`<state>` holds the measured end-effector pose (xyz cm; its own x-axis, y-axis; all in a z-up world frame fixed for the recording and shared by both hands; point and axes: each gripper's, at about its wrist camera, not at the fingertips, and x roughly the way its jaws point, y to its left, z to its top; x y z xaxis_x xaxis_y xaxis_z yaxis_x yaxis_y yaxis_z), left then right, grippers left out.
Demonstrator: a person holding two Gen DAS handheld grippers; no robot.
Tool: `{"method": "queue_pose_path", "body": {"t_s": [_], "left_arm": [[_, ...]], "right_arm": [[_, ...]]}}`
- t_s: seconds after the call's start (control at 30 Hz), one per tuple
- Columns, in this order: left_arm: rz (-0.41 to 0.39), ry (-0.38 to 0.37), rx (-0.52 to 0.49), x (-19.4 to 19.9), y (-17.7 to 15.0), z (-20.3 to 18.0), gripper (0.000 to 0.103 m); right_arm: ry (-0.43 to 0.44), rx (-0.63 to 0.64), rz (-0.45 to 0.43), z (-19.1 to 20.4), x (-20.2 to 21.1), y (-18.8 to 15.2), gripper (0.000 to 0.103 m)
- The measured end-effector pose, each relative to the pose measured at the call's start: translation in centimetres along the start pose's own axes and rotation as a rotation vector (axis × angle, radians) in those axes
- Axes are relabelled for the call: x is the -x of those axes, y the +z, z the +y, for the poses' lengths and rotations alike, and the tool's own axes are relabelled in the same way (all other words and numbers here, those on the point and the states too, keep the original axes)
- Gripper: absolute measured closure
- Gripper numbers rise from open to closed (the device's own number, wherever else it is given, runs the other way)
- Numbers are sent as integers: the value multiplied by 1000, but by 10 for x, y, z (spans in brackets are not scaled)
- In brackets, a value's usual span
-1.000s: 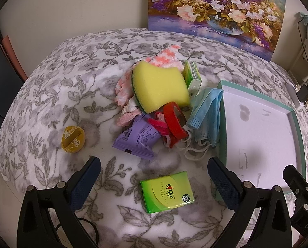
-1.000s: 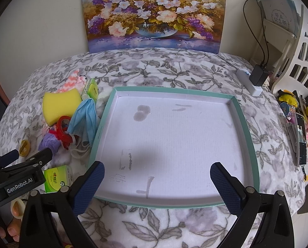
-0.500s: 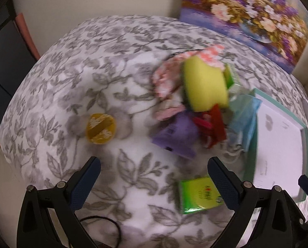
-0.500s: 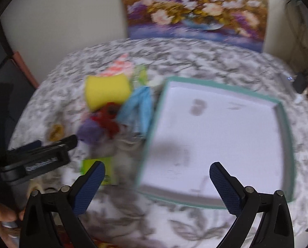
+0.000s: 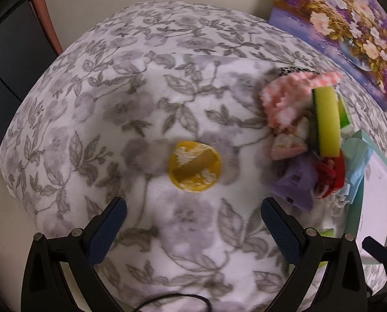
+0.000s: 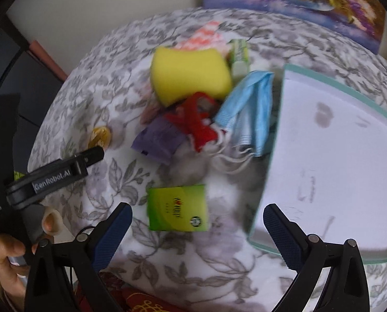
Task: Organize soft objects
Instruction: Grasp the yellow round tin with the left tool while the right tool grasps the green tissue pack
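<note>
Both grippers hang wide open and empty, the left gripper (image 5: 193, 223) lined up on the lone yellow disc (image 5: 195, 166) and the right gripper (image 6: 197, 223) over the green tissue pack (image 6: 177, 207), seemingly to lift each toward the tray (image 6: 276, 140) at right.

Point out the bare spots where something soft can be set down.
The white tray with the teal rim is bare inside. The floral blanket left of the round yellow disc is free. It is crowded around the yellow sponge and the blue face mask.
</note>
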<state>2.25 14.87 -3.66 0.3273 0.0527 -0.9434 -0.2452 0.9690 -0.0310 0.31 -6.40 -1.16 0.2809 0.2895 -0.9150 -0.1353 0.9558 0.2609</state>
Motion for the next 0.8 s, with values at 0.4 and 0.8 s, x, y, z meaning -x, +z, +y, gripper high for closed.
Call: {"method": "queue_pose_path", "body": {"t_s": [0.4,0.8], "left_arm": [[20,-41,-23,-21,14,8,1],[42,-46,-44,-44,26,6,34]], "right_arm": [[-52,28,139,26,-45,5,8],[-110,62,202,44,-84,12,26]]}}
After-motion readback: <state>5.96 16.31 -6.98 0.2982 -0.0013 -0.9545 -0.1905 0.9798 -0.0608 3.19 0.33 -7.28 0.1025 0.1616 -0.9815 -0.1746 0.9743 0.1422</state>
